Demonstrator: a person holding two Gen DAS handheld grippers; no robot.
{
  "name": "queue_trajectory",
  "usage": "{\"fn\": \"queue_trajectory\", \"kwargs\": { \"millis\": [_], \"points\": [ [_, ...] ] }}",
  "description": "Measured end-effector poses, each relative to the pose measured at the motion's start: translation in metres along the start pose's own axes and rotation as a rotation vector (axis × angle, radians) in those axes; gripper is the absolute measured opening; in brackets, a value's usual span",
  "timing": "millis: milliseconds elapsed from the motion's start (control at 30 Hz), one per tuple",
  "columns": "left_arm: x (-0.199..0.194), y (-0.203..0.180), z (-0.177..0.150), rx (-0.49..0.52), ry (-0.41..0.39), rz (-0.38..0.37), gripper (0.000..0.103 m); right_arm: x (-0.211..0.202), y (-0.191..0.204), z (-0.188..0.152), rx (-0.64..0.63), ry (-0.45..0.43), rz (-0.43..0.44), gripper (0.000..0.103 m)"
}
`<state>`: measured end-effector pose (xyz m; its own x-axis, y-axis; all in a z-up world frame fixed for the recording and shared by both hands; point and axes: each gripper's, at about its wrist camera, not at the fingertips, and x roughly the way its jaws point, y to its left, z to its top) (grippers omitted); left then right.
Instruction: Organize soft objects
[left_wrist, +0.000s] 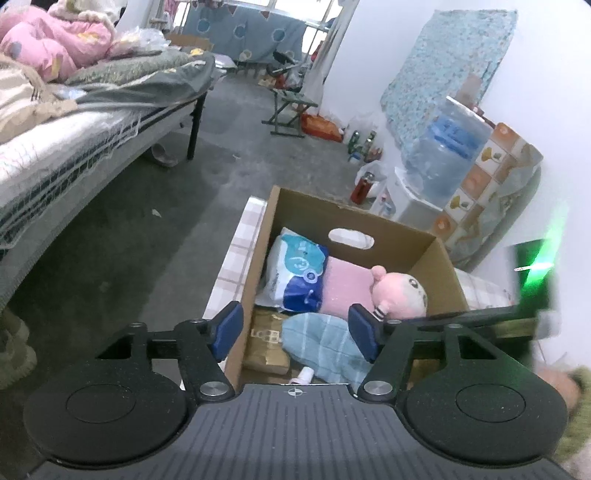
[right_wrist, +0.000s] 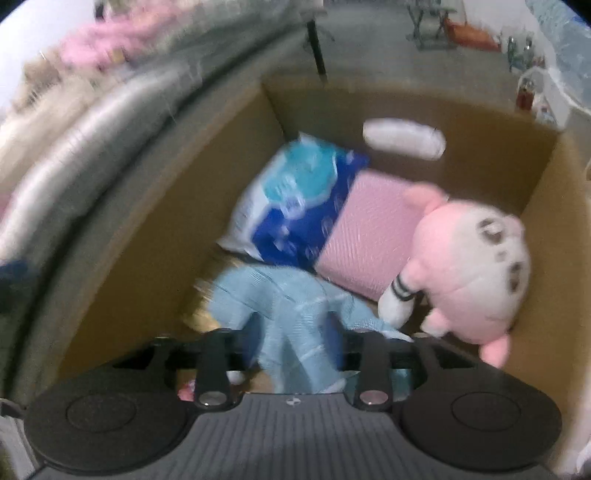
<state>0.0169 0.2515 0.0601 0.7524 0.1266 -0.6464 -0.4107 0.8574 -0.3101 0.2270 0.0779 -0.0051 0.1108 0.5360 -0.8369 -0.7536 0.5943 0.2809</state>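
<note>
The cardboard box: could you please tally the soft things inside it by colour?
Pink: 2, the plush and the pad under it.
Light blue: 1, the cloth.
Blue and white: 1, the soft pack.
Total: 4 in the box.

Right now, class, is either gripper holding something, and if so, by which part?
Nothing is held. The left gripper stands open above the box. The right gripper is open around the blue cloth, pads not pressing.
</note>
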Motion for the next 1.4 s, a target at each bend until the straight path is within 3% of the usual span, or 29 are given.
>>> {"fn": "queue_trajectory", "kwargs": {
  "millis": [133, 300, 500, 600, 733, 900, 1033, 1100, 1200, 1267, 1333, 1400],
  "points": [
    [-0.008, -0.023, -0.001, 0.036, -0.002, -0.014, 0.074, -0.068, -0.005, -0.016, 0.021, -0.165, 0.091, 0.079],
    [-0.013, -0.069, -0.008, 0.128, 0.016, -0.073, 0.096, -0.163, -0.026, -0.058, 0.046, -0.365, 0.136, 0.08],
    [-0.009, -0.145, -0.018, 0.296, 0.058, -0.162, 0.103, -0.272, -0.081, -0.136, 0.159, -0.624, 0.037, 0.08],
    [0.003, -0.184, -0.025, 0.358, 0.109, -0.213, 0.103, -0.302, -0.11, -0.172, 0.231, -0.711, -0.028, 0.08],
    [0.035, -0.24, -0.035, 0.426, 0.213, -0.272, 0.103, -0.305, -0.153, -0.217, 0.356, -0.754, -0.087, 0.08],
    [0.101, -0.302, -0.048, 0.5, 0.375, -0.293, 0.103, -0.271, -0.192, -0.248, 0.447, -0.724, -0.135, 0.08],
    [0.154, -0.349, -0.067, 0.588, 0.466, -0.241, 0.097, -0.247, -0.218, -0.266, 0.509, -0.727, -0.155, 0.079],
    [0.179, -0.369, -0.079, 0.651, 0.492, -0.195, 0.091, -0.237, -0.229, -0.275, 0.547, -0.736, -0.155, 0.078],
    [0.206, -0.384, -0.091, 0.716, 0.532, -0.133, 0.066, -0.235, -0.252, -0.293, 0.603, -0.752, -0.141, 0.076],
    [0.217, -0.389, -0.098, 0.752, 0.551, -0.1, 0.056, -0.231, -0.261, -0.301, 0.626, -0.76, -0.126, 0.076],
    [0.223, -0.391, -0.101, 0.766, 0.555, -0.086, 0.048, -0.228, -0.266, -0.304, 0.638, -0.764, -0.118, 0.076],
    [0.224, -0.391, -0.102, 0.753, 0.544, -0.084, 0.046, -0.224, -0.271, -0.307, 0.642, -0.762, -0.109, 0.076]
  ]
}}
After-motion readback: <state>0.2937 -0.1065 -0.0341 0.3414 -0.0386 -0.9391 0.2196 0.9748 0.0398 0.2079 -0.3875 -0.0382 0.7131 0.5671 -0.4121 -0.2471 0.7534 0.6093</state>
